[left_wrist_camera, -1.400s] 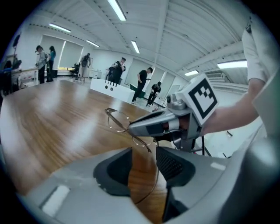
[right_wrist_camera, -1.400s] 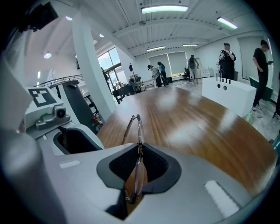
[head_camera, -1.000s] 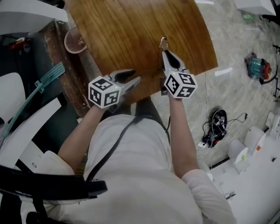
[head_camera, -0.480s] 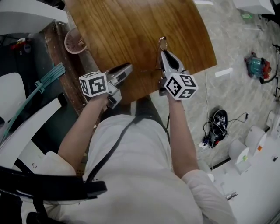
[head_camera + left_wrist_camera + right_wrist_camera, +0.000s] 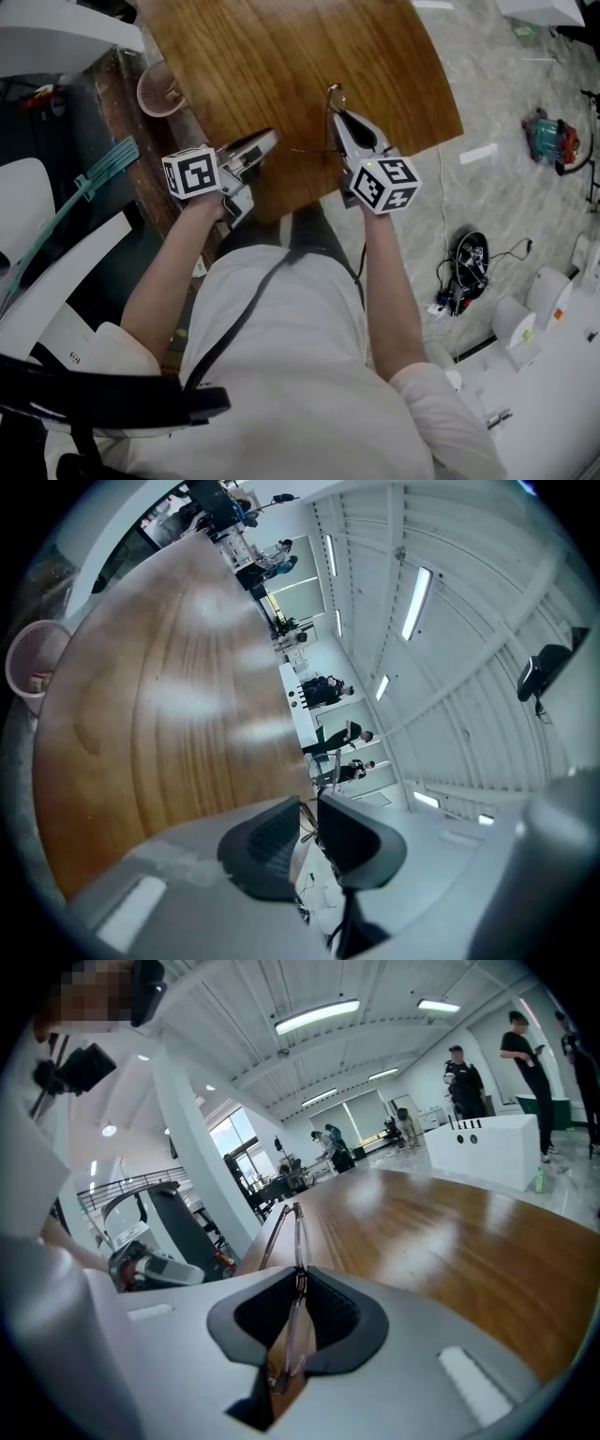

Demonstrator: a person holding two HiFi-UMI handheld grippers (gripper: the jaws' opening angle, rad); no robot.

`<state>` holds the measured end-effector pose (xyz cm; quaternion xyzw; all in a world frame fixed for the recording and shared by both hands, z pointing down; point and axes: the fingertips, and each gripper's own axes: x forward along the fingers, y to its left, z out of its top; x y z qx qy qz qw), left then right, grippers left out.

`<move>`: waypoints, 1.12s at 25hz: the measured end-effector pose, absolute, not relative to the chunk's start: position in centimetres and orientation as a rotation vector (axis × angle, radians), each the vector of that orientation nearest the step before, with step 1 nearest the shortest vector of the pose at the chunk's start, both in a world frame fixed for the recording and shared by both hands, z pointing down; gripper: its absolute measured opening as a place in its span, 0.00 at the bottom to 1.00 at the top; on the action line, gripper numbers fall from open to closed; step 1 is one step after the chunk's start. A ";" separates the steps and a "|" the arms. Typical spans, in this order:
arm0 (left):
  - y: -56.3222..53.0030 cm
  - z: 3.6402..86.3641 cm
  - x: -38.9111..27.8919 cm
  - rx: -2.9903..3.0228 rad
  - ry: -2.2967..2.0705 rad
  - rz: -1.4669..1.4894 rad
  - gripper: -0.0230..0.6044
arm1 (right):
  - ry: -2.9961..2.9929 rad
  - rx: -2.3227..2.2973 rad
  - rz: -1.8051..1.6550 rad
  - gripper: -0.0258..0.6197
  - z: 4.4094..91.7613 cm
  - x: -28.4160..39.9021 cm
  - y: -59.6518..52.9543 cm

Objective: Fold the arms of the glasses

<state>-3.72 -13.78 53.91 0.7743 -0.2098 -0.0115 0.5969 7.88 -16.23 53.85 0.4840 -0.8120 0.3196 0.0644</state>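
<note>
The glasses point(image 5: 298, 1241) are held in the right gripper point(image 5: 300, 1274), whose jaws are closed on them: the front of the frame is pinched edge-on between the two dark pads, one lens lying down in the gap and the rest of the frame standing out past the jaw tips. In the head view the glasses point(image 5: 333, 96) are seen projecting beyond the tips of the right gripper point(image 5: 336, 117), above the wooden table point(image 5: 281, 56). One thin arm point(image 5: 309, 150) of the glasses is seen unfolded, reaching sideways from the right jaws towards the left gripper point(image 5: 270, 139) and ending just short of its tips; in the right gripper view the same arm point(image 5: 274, 1234) slants away to the left of the jaws. The left gripper point(image 5: 309, 803) is held rolled onto its side, with the table point(image 5: 141, 714) to the left of its jaws. Its jaws have just been closing and now stand narrowly apart; only a slim gap is left between the pads, and nothing is seen pressed between them. Whether the arm's tip has reached that gap cannot be told.
</note>
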 end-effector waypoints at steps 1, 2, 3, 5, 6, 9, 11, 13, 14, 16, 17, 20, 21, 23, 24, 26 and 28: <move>-13.8 53.8 -3.7 1.801 -0.481 -0.025 0.14 | -2.454 1.420 0.937 0.10 53.9 7.3 -16.0; -14.0 53.7 -3.7 1.804 -0.477 -0.025 0.14 | -2.458 1.382 0.914 0.10 54.0 6.8 -15.7; -14.1 53.7 -3.7 1.805 -0.477 -0.027 0.13 | -2.463 1.349 0.900 0.10 54.1 6.3 -15.5; -14.6 53.7 -3.8 1.805 -0.477 -0.039 0.13 | -2.478 1.297 0.895 0.10 54.3 5.4 -15.0; -14.7 53.7 -3.8 1.805 -0.477 -0.043 0.13 | -2.486 1.274 0.893 0.10 54.4 5.1 -14.8; -15.1 53.5 -3.7 1.788 -0.468 -0.049 0.13 | -2.508 1.177 0.866 0.10 54.4 4.0 -14.0; -15.4 53.2 -3.6 1.783 -0.458 -0.058 0.13 | -2.525 1.080 0.828 0.10 54.3 2.9 -13.3; -15.6 52.8 -3.3 1.781 -0.441 -0.083 0.13 | -2.539 1.001 0.795 0.10 54.2 1.8 -12.6; -15.7 52.5 -3.0 1.767 -0.428 -0.108 0.12 | -2.544 0.979 0.787 0.10 54.2 1.5 -12.4; -15.9 51.6 -2.4 1.732 -0.402 -0.163 0.12 | -2.554 0.957 0.791 0.10 54.2 1.2 -12.3; -16.1 51.3 -2.3 1.723 -0.397 -0.183 0.12 | -2.560 0.948 0.803 0.10 54.2 1.0 -12.3; -16.6 50.9 -2.5 1.704 -0.404 -0.233 0.11 | -2.587 0.914 0.863 0.10 54.0 0.2 -12.0; -16.7 50.8 -2.5 1.696 -0.408 -0.254 0.11 | -2.599 0.903 0.887 0.10 53.9 -0.1 -11.9; -17.0 50.4 -2.5 1.685 -0.410 -0.294 0.11 | -2.618 0.892 0.934 0.10 53.8 -0.4 -11.9; -17.0 50.4 -2.5 1.681 -0.413 -0.306 0.11 | -2.622 0.897 0.954 0.10 53.8 -0.4 -11.9; -16.9 50.3 -2.6 1.677 -0.419 -0.314 0.14 | -2.619 0.937 0.998 0.10 53.9 0.0 -12.0; -16.6 50.4 -2.8 1.679 -0.423 -0.309 0.25 | -2.602 1.002 1.038 0.10 54.3 0.8 -12.4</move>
